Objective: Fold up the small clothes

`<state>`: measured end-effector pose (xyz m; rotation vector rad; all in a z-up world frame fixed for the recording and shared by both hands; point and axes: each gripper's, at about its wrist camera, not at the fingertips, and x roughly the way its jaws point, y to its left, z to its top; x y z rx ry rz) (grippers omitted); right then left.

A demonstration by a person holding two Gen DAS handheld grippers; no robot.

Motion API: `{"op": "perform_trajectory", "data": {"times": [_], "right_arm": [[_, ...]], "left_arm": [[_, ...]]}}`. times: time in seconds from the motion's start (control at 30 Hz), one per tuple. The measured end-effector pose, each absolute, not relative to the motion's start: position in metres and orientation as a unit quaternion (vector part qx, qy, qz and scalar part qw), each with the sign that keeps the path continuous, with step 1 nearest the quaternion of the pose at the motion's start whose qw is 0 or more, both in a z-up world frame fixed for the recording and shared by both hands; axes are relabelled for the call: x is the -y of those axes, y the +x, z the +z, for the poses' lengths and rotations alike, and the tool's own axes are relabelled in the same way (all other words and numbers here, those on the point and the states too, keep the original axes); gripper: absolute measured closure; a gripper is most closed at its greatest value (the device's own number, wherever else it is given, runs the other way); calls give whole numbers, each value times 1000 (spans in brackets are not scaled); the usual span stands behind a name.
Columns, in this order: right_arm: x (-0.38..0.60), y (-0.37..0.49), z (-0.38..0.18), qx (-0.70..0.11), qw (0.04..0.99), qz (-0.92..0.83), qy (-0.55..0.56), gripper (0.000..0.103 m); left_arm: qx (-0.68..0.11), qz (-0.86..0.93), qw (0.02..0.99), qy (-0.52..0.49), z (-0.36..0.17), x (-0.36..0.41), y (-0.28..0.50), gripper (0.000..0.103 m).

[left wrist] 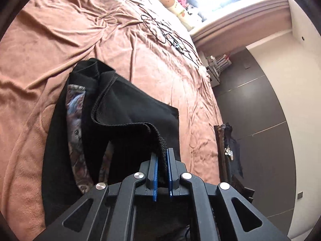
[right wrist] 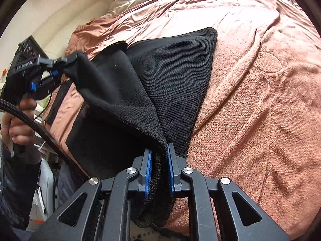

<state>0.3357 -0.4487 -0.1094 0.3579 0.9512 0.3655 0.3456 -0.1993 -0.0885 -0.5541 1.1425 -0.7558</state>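
Two hand-held grippers are lifting one black garment off the bed.

Nearest each camera, blue pads are pinching black knit: the right hand-held gripper [right wrist: 159, 154] is clamping a thick ribbed fold, and the left hand-held gripper [left wrist: 162, 156] is squeezing a ribbed hem edge. The one black garment [right wrist: 172, 76] is hanging between them in a sagging span, its far part lying on the pink bed cover [right wrist: 260, 92]; a strip of mottled patterned fabric is showing along its inner side in the left view. A person's hand [right wrist: 19, 120] is gripping the left tool's handle. Farther off, thin black cables [left wrist: 160, 28] are trailing across the bed, and one bear-print pillow [left wrist: 170, 0] is resting at the far edge.
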Motion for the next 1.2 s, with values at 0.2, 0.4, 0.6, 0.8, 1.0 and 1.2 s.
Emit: {"op": "perform_trajectory", "data": {"times": [0.2, 0.4, 0.6, 0.8, 1.0, 1.2], "right_arm": [[462, 331, -115, -437, 856, 186, 205, 92], [472, 323, -125, -423, 855, 190, 232, 93], [488, 321, -135, -418, 842, 206, 273, 93], [497, 323, -139, -416, 836, 211, 288, 93], [506, 322, -140, -415, 833, 213, 298, 93], [509, 320, -139, -414, 833, 213, 300, 93]], "left_arm": [[-514, -359, 743, -235, -66, 240, 371, 96], [-514, -372, 742, -215, -59, 281, 393, 96], [-521, -370, 744, -197, -67, 319, 423, 96], [-526, -367, 743, -190, -81, 351, 445, 96], [-528, -368, 748, -165, -83, 379, 449, 94], [-520, -359, 754, -182, -83, 361, 445, 46]]}}
